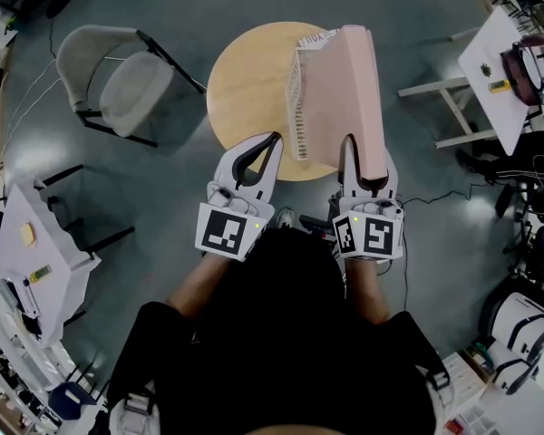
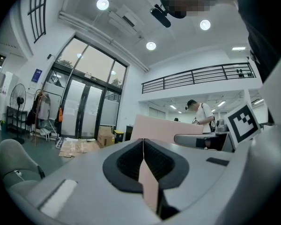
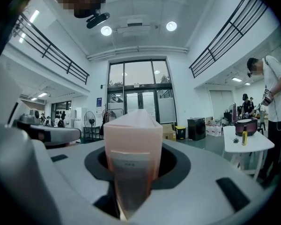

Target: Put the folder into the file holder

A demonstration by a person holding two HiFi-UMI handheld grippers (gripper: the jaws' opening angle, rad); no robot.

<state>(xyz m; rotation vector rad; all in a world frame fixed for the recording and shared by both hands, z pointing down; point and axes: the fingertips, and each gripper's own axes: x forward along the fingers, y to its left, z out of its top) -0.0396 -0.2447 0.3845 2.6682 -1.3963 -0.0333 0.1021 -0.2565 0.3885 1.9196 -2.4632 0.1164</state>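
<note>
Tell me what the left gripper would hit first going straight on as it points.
Probably the pink folder, which shows beyond the left gripper's closed tips, slightly to their right; how far off is unclear.

Folder [image 1: 349,98]: pale pink, translucent, label seen on its near end [image 3: 130,144]. Held upright on edge above the round table's [image 1: 245,80] right side, near end clamped in the right gripper [image 1: 366,159].

File holder [image 1: 297,107]: white, slotted wall, seen upright on the same table, just left of the folder.
</note>
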